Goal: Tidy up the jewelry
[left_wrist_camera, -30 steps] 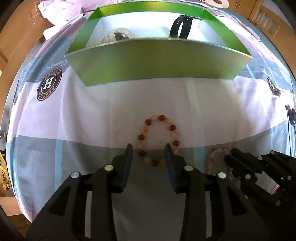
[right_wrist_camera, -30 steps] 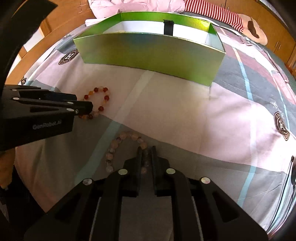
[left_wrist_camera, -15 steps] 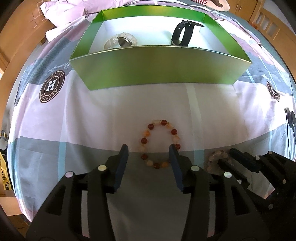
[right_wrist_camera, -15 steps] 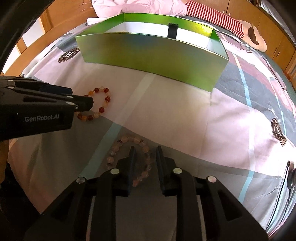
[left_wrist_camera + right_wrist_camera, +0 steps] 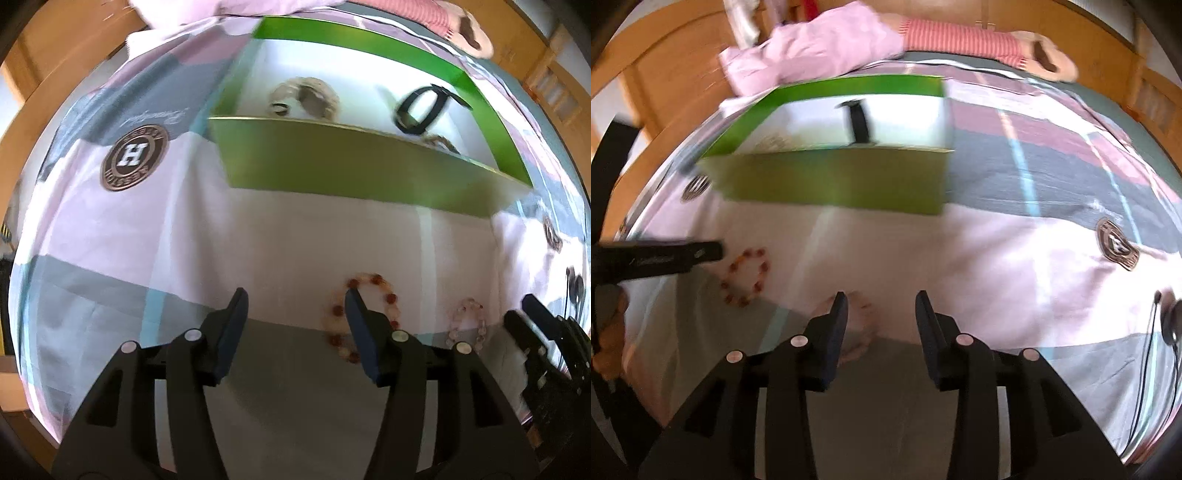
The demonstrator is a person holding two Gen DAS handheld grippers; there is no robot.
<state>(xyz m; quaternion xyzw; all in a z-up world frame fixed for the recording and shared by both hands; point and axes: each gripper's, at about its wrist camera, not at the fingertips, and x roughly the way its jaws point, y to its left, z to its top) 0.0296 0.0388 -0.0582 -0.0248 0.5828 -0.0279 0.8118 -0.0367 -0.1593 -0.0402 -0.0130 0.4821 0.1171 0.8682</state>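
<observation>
Bedsheet point(image 5: 280, 236) carries a green box point(image 5: 354, 170); only the left view shows the watch point(image 5: 421, 107) loop inside. Red bracelet point(image 5: 364, 317), long axis toward the box, lies beside spread left fingers point(image 5: 236, 314). Right fingers point(image 5: 838, 317), spread, straddle the pale bracelet point(image 5: 862, 325).

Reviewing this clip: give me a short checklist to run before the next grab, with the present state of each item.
1. Left gripper open: ok, jaws wide apart.
2. Right gripper open: ok.
3. Red bracelet between the left jaws: not ok, it lies around the right finger, off centre.
4. Pale bracelet between the right jaws: not ok, it sits at the left finger.
5. Green box has free floor: ok, white floor shows between the watch and the other pieces.
6. Sharp view: not ok, both blurred.
</observation>
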